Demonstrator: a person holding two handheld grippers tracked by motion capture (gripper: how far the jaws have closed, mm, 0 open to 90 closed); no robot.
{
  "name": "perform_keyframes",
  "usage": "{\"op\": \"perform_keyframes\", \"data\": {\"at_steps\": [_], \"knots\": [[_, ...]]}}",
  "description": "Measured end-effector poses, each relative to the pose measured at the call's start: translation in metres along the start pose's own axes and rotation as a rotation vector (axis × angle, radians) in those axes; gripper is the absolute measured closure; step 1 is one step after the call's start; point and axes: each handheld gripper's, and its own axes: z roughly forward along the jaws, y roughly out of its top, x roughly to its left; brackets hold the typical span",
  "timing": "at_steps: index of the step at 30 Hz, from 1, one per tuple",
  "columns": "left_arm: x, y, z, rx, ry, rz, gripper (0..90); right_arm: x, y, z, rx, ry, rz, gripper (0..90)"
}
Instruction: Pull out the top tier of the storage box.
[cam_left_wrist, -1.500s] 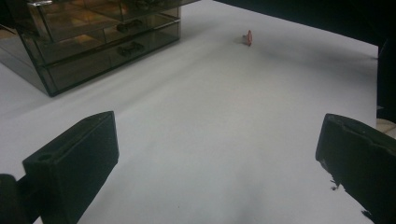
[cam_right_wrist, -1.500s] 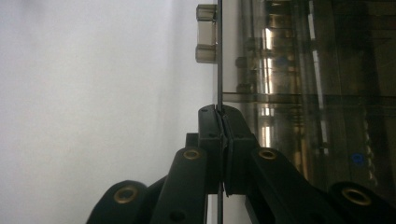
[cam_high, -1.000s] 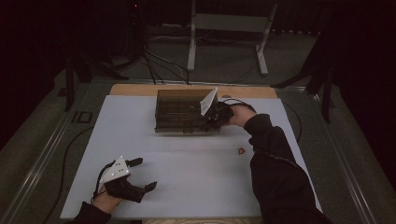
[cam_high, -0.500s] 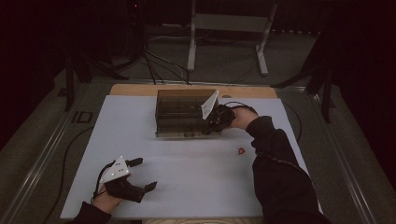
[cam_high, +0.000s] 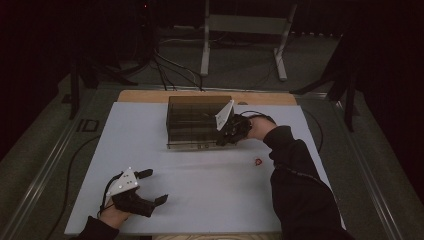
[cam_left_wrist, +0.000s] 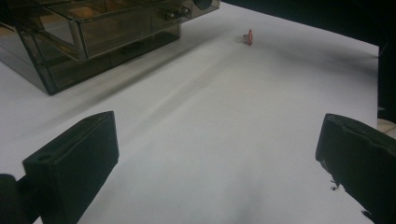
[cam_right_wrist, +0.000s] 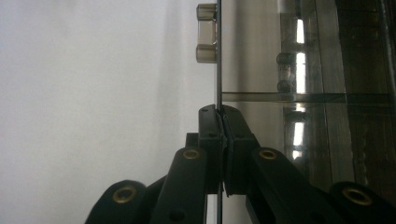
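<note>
While left gripper (cam_high: 156, 187) gapes, right gripper (cam_right_wrist: 219, 112) pinching drawer front (cam_right_wrist: 218, 56)

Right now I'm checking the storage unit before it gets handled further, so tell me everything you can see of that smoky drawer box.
The drawer box is a low, rectangular case of smoke-tinted clear plastic that stands flat at the far middle of the white table sheet. It holds stacked drawers with small clear knobs on their fronts. One drawer front is a thin pane, and the right tool is shut on its edge at the box's right front corner. Contents are too dim to tell.
</note>
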Motion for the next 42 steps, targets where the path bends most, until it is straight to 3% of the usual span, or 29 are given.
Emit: {"op": "perform_keyframes", "data": {"at_steps": [24,28,30,36,42], "knots": [[0.0,0.0,0.0,0.0,0.001,0.001,0.0,0.0,0.002,0.002,-0.003,-0.001,0.03,85.6],[0.0,0.0,0.0,-0.001,0.0,0.002,0.0,0.002,0.004,0.0,-0.026,-0.005,0.062,68.8],[0.0,0.0,0.0,0.001,0.0,0.003,0.0,0.002,0.006,-0.004,-0.044,-0.015,0.084,55.2],[-0.001,0.0,0.0,0.0,0.002,0.004,0.0,0.003,0.013,-0.011,-0.028,-0.067,0.177,37.9],[-0.001,0.0,0.0,0.002,0.001,0.005,0.0,0.008,0.014,-0.019,-0.07,-0.125,0.258,13.6]]}}
